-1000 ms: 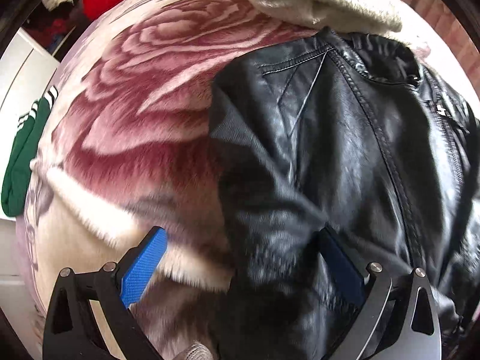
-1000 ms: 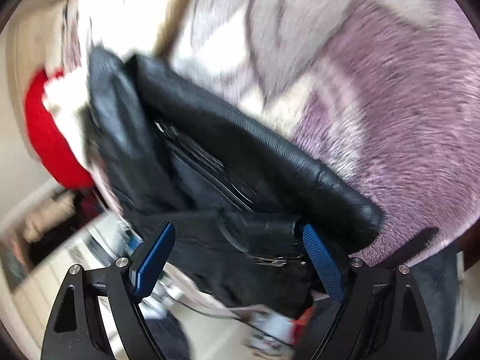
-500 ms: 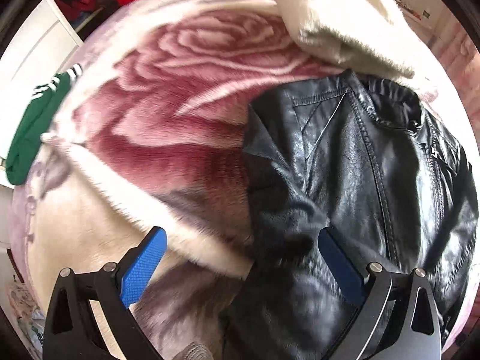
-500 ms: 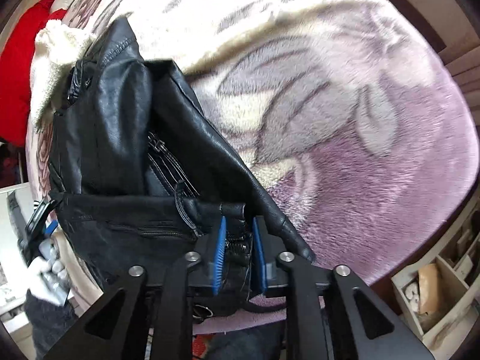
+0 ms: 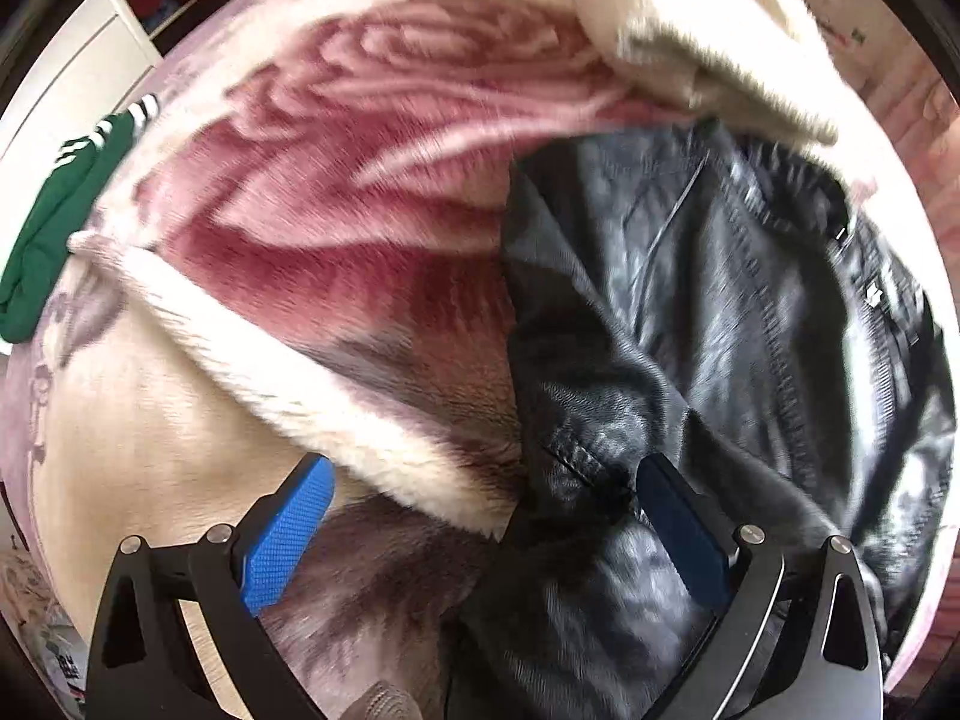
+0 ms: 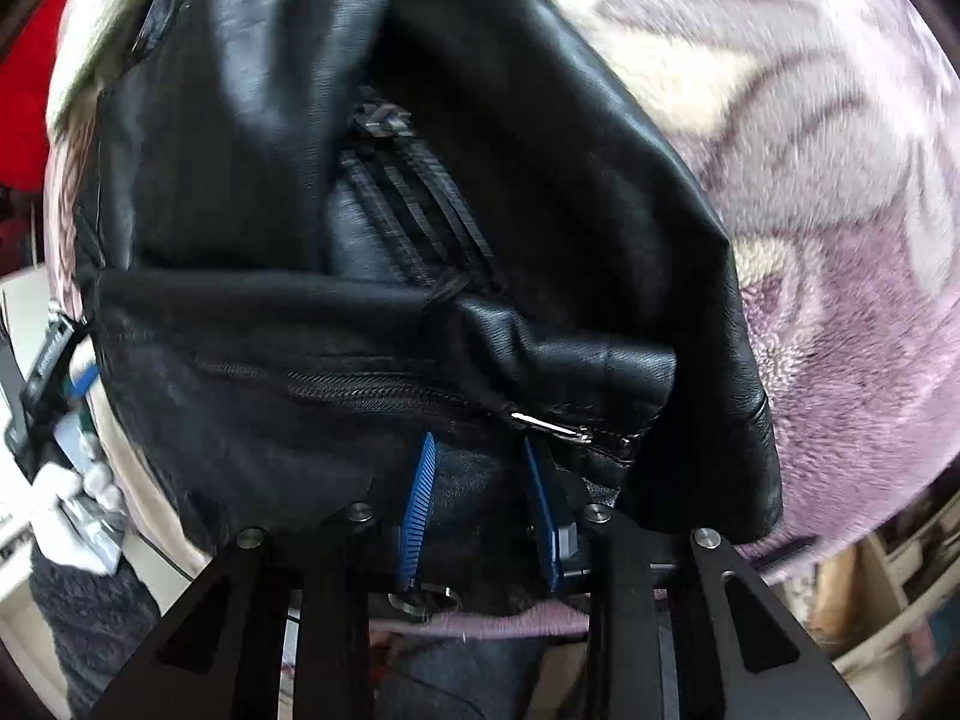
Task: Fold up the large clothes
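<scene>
**Right gripper has the jacket's lower edge; left stands wide beside it**

Down on the bed, the black leather jacket (image 5: 720, 312) lies on a plush blanket (image 5: 360, 192) printed with a large dark-pink rose. In the left wrist view the jacket fills the right half of the picture, its collar towards the top, just below a cream fleece garment (image 5: 690, 30). The left gripper (image 5: 480, 516) stands with its jaws wide apart; the jacket's near edge reaches in between them on the right side, while the blue pad (image 5: 288, 540) of the other finger hangs over bare blanket. I cannot tell whether the right-hand pad touches the leather.

In the right wrist view the right gripper (image 6: 480, 498) has its jaws narrow, easing slightly apart, with a bunched fold of the jacket's (image 6: 270, 180) lower edge between the blue pads (image 6: 420, 504), just under a pocket zip (image 6: 540, 423). Leather rises up directly in front of that gripper, folded over on itself, with the lilac-patterned blanket (image 6: 840, 240) to the right.

A green garment (image 5: 54, 228) lies at the blanket's left edge, well apart from the jacket.
</scene>
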A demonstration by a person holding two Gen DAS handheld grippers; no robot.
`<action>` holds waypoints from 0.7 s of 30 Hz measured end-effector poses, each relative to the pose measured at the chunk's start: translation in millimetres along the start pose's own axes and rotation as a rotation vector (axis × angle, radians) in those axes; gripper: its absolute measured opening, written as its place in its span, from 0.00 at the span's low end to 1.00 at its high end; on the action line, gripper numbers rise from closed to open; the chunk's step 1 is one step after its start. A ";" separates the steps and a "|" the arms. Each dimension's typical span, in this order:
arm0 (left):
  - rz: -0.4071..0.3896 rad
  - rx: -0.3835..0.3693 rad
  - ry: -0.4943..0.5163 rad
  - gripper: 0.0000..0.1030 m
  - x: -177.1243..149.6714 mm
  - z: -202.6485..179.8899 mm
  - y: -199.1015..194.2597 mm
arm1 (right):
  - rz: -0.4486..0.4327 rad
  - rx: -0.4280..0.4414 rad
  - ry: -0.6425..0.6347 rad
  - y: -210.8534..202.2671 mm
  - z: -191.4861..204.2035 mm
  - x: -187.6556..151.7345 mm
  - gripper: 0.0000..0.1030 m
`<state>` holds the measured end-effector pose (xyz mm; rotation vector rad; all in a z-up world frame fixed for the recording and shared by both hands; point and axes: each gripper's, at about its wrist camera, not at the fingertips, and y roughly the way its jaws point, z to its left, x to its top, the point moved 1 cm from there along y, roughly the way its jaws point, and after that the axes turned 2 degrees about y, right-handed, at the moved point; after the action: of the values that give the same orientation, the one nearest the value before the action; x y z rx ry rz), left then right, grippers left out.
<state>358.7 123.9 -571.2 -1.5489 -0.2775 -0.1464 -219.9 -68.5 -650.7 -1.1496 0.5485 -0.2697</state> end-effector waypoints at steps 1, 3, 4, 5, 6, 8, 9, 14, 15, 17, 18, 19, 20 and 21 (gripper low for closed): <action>-0.007 -0.007 -0.008 1.00 -0.1 2.8 -8.4 | -0.021 0.009 -0.010 -14.2 4.7 0.6 0.37; -0.033 -0.014 -0.025 1.00 -3.3 7.1 -31.6 | -0.053 0.029 -0.017 -39.0 10.4 4.0 0.45; -0.042 -0.014 -0.024 1.00 -5.8 6.1 -39.9 | -0.084 0.045 -0.018 -58.4 13.2 8.7 0.46; -0.050 -0.012 -0.019 1.00 -9.4 3.1 -47.9 | -0.100 0.051 -0.015 -70.2 14.3 14.7 0.46; -0.055 -0.003 -0.003 1.00 -13.6 -3.6 -55.2 | -0.118 0.058 -0.008 -83.5 14.6 19.9 0.46; -0.066 0.005 0.030 1.00 -23.1 -19.8 -64.9 | -0.156 0.091 0.009 -114.2 11.0 32.3 0.46; -0.071 0.020 0.057 1.00 -31.0 -30.3 -69.7 | -0.167 0.099 0.016 -127.6 7.8 38.2 0.46; -0.024 -0.012 0.059 1.00 -60.7 -66.6 -75.2 | -0.179 0.027 -0.010 -171.4 -17.8 58.8 0.47; -0.009 -0.020 0.051 1.00 -66.8 -75.1 -73.9 | -0.175 -0.001 -0.027 -175.2 -21.7 66.4 0.47; 0.008 -0.011 0.044 1.00 -80.2 -87.9 -75.3 | -0.153 -0.026 -0.074 -176.8 -28.0 84.9 0.47; 0.014 0.005 0.037 1.00 -89.9 -97.1 -76.7 | -0.146 -0.026 -0.096 -174.3 -27.3 94.7 0.47; 0.018 0.020 0.027 1.00 -97.4 -103.6 -77.5 | -0.131 -0.011 -0.123 -169.0 -27.6 108.1 0.47; 0.025 0.035 0.013 1.00 -105.0 -109.7 -78.7 | -0.109 0.023 -0.146 -160.0 -26.4 124.4 0.47; 0.039 0.065 -0.010 1.00 -114.0 -116.7 -78.5 | -0.094 0.057 -0.161 -153.2 -25.6 140.6 0.47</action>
<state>238.1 -3.3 -525.9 -1.4900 -0.2571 -0.0987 -104.7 -215.7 -556.3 -1.1321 0.3435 -0.2697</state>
